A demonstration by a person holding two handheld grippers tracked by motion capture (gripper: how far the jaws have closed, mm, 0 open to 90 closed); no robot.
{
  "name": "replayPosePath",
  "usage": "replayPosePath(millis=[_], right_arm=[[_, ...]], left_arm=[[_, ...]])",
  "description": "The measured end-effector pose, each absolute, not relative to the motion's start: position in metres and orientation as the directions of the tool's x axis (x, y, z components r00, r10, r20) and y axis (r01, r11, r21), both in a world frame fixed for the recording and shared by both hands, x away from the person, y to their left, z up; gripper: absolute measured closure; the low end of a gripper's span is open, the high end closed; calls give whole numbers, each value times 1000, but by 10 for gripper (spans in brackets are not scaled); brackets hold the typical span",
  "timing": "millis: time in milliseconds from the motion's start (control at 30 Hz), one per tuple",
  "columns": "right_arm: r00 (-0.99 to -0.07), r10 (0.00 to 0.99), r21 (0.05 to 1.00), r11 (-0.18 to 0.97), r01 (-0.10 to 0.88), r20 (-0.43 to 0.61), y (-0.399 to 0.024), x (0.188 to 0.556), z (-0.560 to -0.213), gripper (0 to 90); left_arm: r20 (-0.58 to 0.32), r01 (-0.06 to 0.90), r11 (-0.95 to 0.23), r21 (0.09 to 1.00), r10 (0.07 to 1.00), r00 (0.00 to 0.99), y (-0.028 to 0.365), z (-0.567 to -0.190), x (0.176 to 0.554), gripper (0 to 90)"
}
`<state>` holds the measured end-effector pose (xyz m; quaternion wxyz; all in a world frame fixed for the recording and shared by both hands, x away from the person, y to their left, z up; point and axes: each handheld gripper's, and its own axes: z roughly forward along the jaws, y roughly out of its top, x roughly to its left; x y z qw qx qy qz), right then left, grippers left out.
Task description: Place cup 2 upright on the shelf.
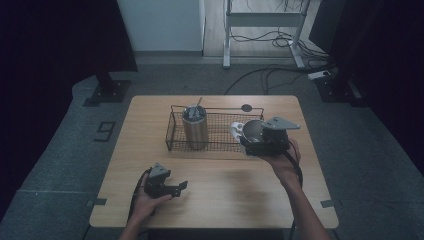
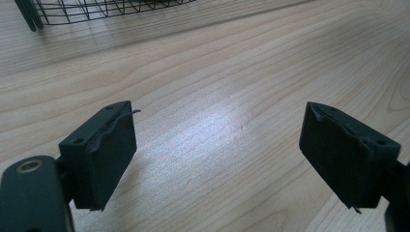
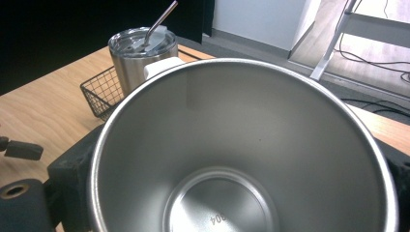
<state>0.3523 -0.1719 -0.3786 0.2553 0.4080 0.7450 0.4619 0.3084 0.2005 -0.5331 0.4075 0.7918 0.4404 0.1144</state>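
High view: pale wooden bench [image 1: 215,200] carrying a black wire basket [image 1: 175,131] along its far edge. Tall brushed-steel lidded tumbler with a metal straw [image 1: 194,127] standing upright in the basket's left half. Right gripper [image 1: 262,139] near the bench's right edge, at the basket's right end, closed around a shiny steel mug with a white handle [image 1: 248,130], held tilted over that end. Whether the mug touches the basket wire: cannot tell. Left gripper [image 1: 177,188] low near the bench's near-left corner, well apart from the basket, carrying nothing.

Left gripper view: two black jaws standing wide apart over bare wood, nothing between them; corner of the wire basket [image 2: 96,9] at the top left.

Right gripper view: open mouth of the steel mug [image 3: 241,154] pointing at the camera, inside empty, clamped between the jaws, of which only dark edges show at either side. Lidded tumbler [image 3: 140,55] beyond the rim, straw leaning right; white handle [image 3: 162,66] on the mug's far side.

Judged progress: tumbler already in the basket; mug gripped at the basket's right end, not yet set down and released. Mug's empty inside given by the right gripper view, its place over the basket by the high view.
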Motion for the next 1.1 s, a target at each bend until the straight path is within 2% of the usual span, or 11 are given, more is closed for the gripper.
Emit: replayPosePath(millis=[400,1100], right_arm=[[-532,847,896,245,370,-11,-171,364,-369,61],[-526,851,887,245,392,-2,-163,389,-375,61]], left_arm=[[-178,606,-284,743,789,588,200,-533,308,134],[-181,607,-274,746,794,580,202,-533,309,139]])
